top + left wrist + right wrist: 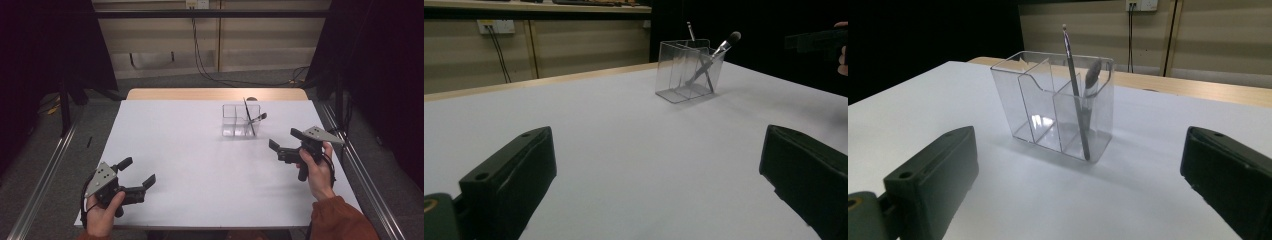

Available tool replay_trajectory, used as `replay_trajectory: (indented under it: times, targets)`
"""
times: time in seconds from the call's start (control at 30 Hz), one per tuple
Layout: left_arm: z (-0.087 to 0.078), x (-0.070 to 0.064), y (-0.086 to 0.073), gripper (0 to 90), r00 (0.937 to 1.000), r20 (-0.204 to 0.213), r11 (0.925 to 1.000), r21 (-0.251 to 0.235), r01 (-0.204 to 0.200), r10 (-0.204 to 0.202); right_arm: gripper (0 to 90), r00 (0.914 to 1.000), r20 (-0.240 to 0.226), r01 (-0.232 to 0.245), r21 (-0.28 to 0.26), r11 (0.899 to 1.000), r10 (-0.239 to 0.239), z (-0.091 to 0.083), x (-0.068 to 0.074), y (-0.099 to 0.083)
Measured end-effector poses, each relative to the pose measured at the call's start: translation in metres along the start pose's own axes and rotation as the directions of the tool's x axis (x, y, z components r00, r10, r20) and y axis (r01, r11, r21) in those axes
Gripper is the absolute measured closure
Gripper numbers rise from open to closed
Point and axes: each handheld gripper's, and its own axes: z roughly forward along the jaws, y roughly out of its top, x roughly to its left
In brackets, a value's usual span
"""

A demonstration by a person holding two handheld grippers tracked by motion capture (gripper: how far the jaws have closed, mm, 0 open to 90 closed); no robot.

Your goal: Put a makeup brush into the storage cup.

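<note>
Right gripper view: one clear organizer (1048,107); two brushes (1079,100) inside.

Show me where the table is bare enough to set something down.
Most of the white table is bare: the whole stretch between the left tongs and the right tongs, and the far left corner. The one occupied spot is far right, where the clear organizer holds a brush and a thin stick.
</note>
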Motion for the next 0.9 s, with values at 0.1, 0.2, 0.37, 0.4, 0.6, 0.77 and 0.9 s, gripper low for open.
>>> replay_trajectory:
  times: [0.1,0.2,0.37,0.4,0.6,0.77,0.9]
  targets:
    - [0.000,-0.001,0.000,1.8,1.0000,-0.004,1.0000,0.001,0.003,-0.003,1.1,0.9999,0.006,-0.010,0.004,1.000,0.010,-0.007,-0.002,-0.004]
    - [-0.002,0.000,0.000,1.8,0.9999,-0.009,1.0000,-0.002,0.007,-0.007,1.1,0.9998,0.013,-0.014,0.002,1.000,0.014,-0.014,-0.003,-0.008]
    - [-0.002,0.000,0.000,1.8,1.0000,-0.010,1.0000,0.001,0.002,-0.002,0.0,0.9997,0.021,-0.016,-0.003,1.000,0.016,-0.026,-0.002,-0.012]
    - [-0.002,0.000,0.000,1.8,1.0000,-0.009,1.0000,0.001,0.001,-0.001,0.0,0.9996,0.023,-0.015,-0.003,1.000,0.015,-0.028,-0.002,-0.014]
    - [-0.003,0.000,-0.001,1.8,1.0000,-0.009,1.0000,0.001,0.003,-0.003,0.0,0.9992,0.033,-0.021,-0.009,1.000,0.022,-0.038,0.001,-0.020]
    - [-0.004,0.000,-0.001,1.8,1.0000,-0.008,1.0000,-0.001,0.003,-0.003,0.0,0.9993,0.032,-0.018,-0.009,1.000,0.018,-0.047,0.005,-0.024]
    - [-0.004,0.000,-0.001,1.8,0.9999,-0.011,1.0000,-0.001,0.004,-0.004,0.0,0.9992,0.036,-0.019,-0.005,1.000,0.019,-0.053,0.005,-0.028]
